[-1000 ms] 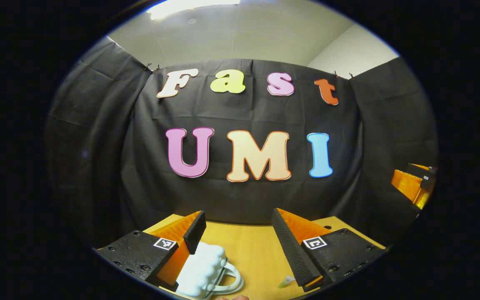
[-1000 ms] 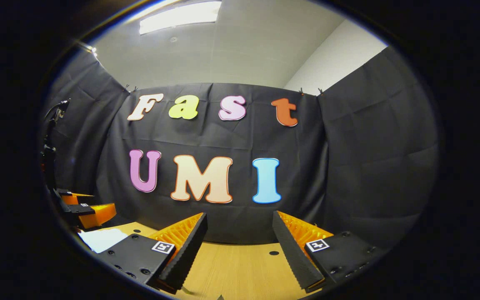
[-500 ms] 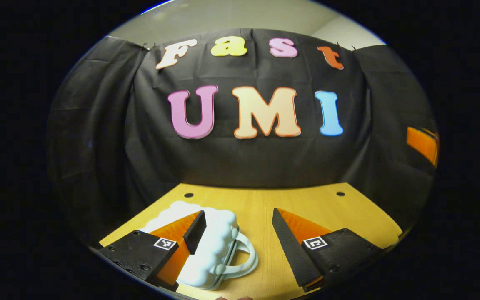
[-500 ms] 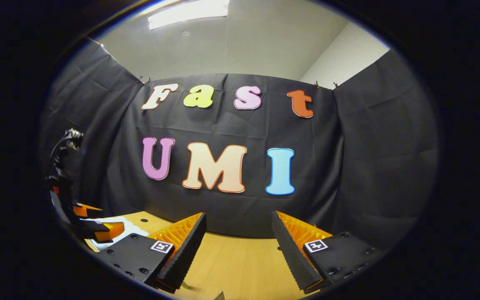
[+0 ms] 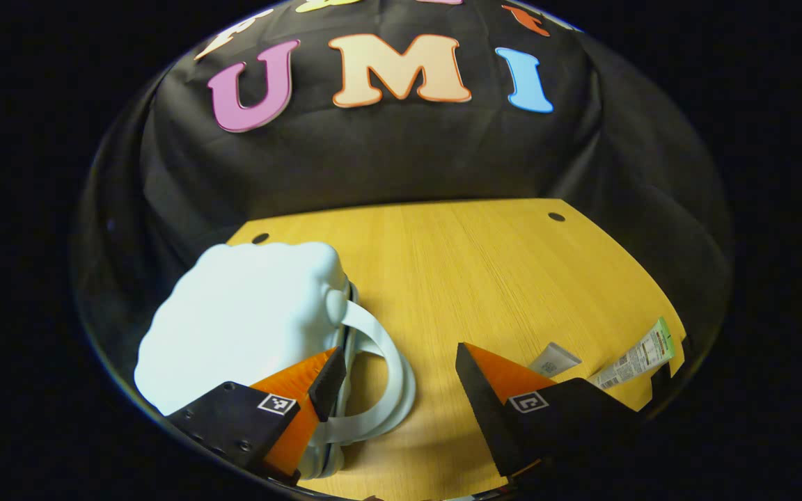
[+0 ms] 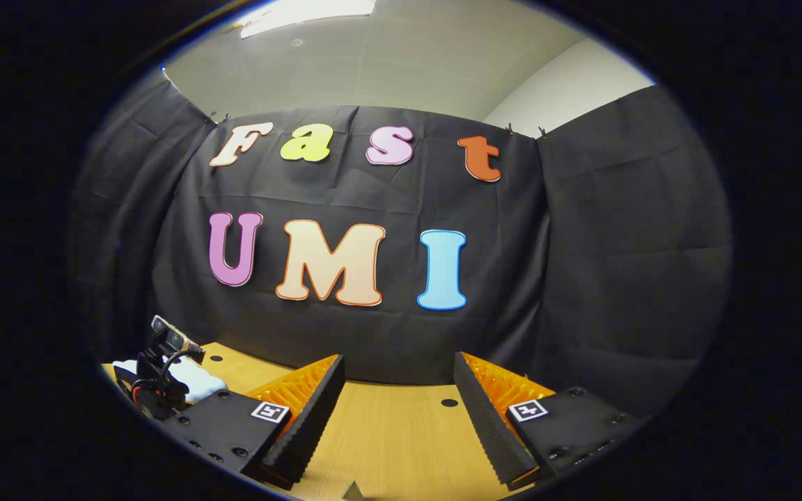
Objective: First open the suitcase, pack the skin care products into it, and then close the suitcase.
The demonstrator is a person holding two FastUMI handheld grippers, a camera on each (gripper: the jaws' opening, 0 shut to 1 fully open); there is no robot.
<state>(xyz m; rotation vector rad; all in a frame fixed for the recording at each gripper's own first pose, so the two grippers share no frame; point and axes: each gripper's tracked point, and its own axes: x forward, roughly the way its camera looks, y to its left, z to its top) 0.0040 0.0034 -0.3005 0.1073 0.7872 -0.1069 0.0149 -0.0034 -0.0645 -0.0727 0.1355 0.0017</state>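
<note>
Suitcase: small, pale, bumpy shell, lying flat and shut on the wooden table, left half of the left gripper view, near the far left corner of the tabletop. Its looped handle sticks out toward the table middle, halves look closed together, so the opening step is judged not yet done. Left gripper hangs tilted down over the handle side, jaws spread apart and holding nothing; its left finger overlaps the seam edge by the handle, contact cannot be told. Likely lined up there because the handle/seam side is where the lid can be pried or lifted. Skin care products: a small pale tube and a longer tube with a green end lie flat on the table to the right of the left gripper, near the right table edge, well apart from the suitcase, probably left clear so the lid has room to swing. Right gripper is held level and higher, pointed at the cloth wall, jaws spread, nothing between them, apparently waiting. In the right gripper view the suitcase peeks at lower left behind the left gripper's body.
</note>
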